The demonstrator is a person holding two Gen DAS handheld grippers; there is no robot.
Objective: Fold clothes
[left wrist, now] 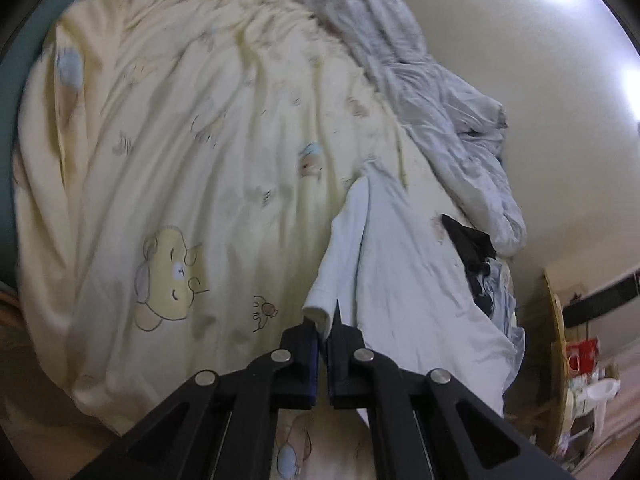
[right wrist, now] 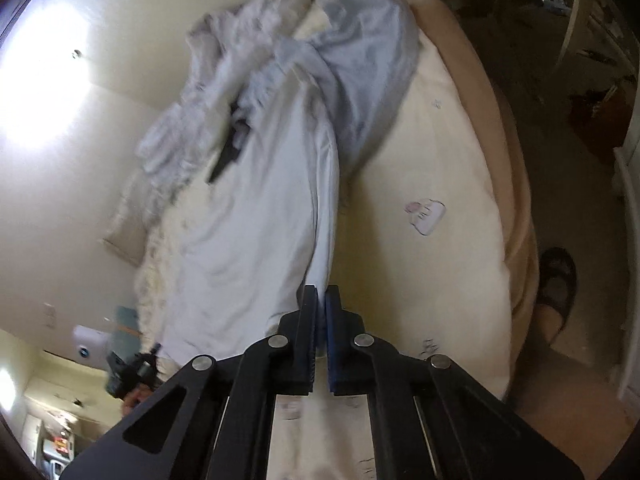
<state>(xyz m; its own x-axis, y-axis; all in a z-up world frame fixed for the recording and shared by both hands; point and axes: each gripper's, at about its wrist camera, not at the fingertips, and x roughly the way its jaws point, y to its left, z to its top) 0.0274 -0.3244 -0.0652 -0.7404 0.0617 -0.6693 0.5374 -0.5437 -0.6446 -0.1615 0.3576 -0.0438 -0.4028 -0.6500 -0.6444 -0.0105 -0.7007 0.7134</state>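
A pale blue garment (left wrist: pixel 400 264) lies stretched on the cream printed bed cover (left wrist: pixel 180 140). My left gripper (left wrist: pixel 322 326) is shut on a hemmed corner of it, the cloth bunching just past the fingertips. In the right wrist view the same pale blue garment (right wrist: pixel 248 224) runs away from me in a long fold. My right gripper (right wrist: pixel 321 294) is shut on its near edge, with the fabric pinched between the pads. The other gripper (right wrist: pixel 128 368) shows small at the lower left of that view.
A crumpled grey quilt (left wrist: pixel 440 92) and a heap of dark and blue clothes (left wrist: pixel 484 268) lie along the bed's far side. A blue-grey garment (right wrist: pixel 360 72) lies beyond the pale one. A person's sandalled foot (right wrist: pixel 556 280) stands on the floor beside the bed (right wrist: pixel 472 208).
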